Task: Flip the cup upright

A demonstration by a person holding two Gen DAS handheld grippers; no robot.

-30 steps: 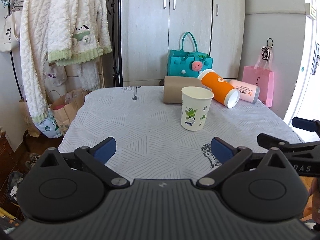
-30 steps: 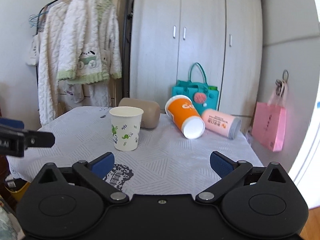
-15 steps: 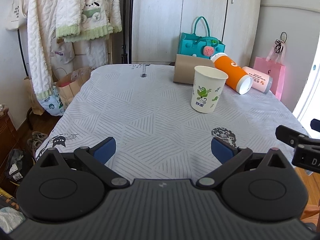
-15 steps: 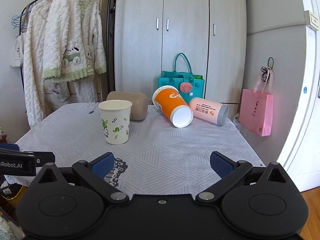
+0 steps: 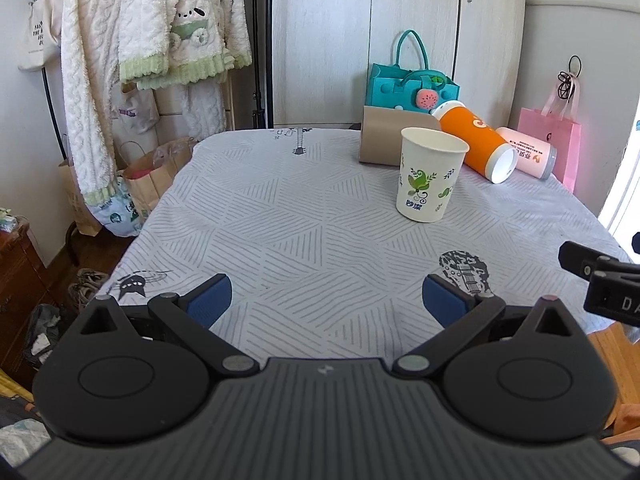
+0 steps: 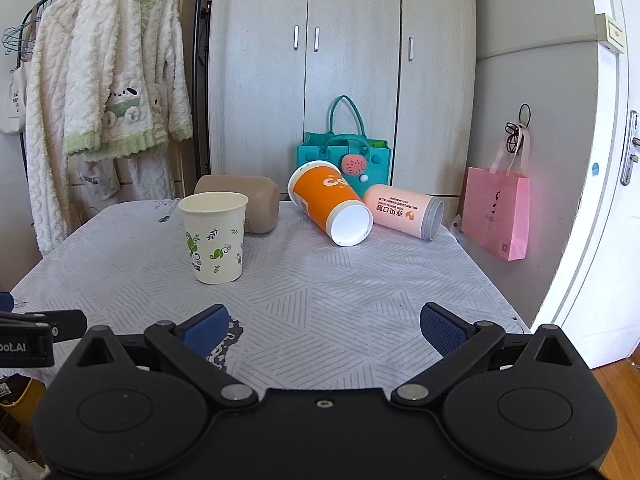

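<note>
White cup (image 6: 214,238) stands upright on table (image 6: 360,280), at 11 o'clock from my right gripper (image 6: 322,324); both my grippers' fingers wide, empty.

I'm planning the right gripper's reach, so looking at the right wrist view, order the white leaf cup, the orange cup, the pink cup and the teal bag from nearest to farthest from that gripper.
From the right gripper:
1. White leaf cup, upright, left of centre.
2. Orange cup, on its side, middle.
3. Pink cup, on its side, right, just behind the orange one.
4. Teal bag, beyond the table by the wardrobe.
</note>
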